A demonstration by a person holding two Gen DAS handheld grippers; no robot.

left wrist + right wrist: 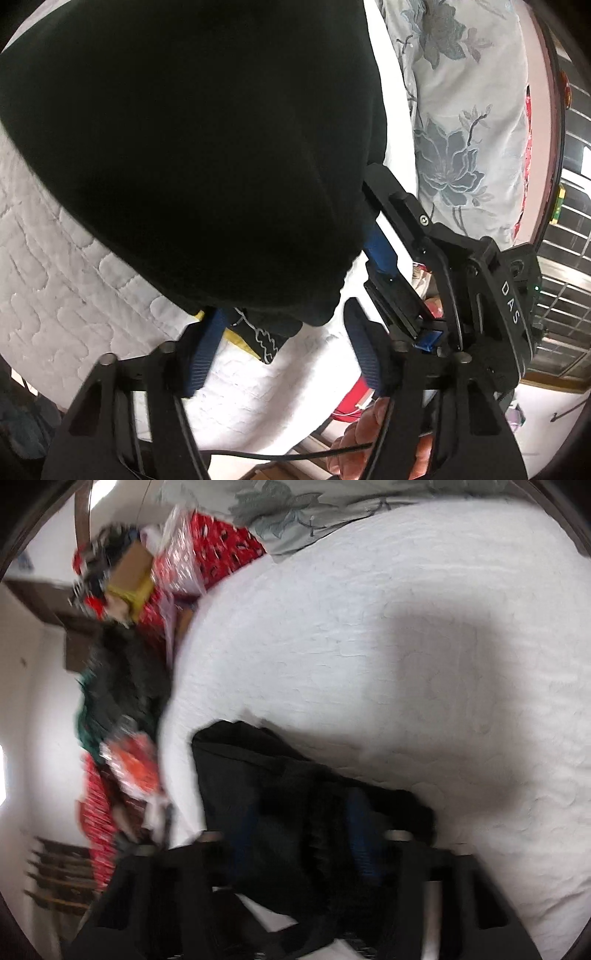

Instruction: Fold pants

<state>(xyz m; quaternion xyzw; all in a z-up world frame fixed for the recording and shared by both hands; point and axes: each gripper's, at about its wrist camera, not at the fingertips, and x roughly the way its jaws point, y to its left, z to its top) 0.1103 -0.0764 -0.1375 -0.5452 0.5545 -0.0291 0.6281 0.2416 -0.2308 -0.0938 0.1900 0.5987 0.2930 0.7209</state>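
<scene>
The black pants (207, 155) hang in a big dark mass over the white quilted bed (55, 295). My left gripper (284, 332) has its blue-padded fingers (207, 343) spread wide, with the lower edge of the pants and a yellow-trimmed tag between them; no pinch shows. My right gripper (384, 236) shows in the left wrist view, its jaws pressed onto the pants' edge. In the blurred right wrist view, bunched black pants cloth (295, 812) fills the gap between the blue fingers (362, 842) of the right gripper (303, 834).
A grey floral duvet (461, 122) lies along the far side of the bed. Red patterned bags and a cardboard box (133, 572) are piled beside the bed, with dark clothing (122, 690) heaped below them. A barred window (569, 229) is at the right.
</scene>
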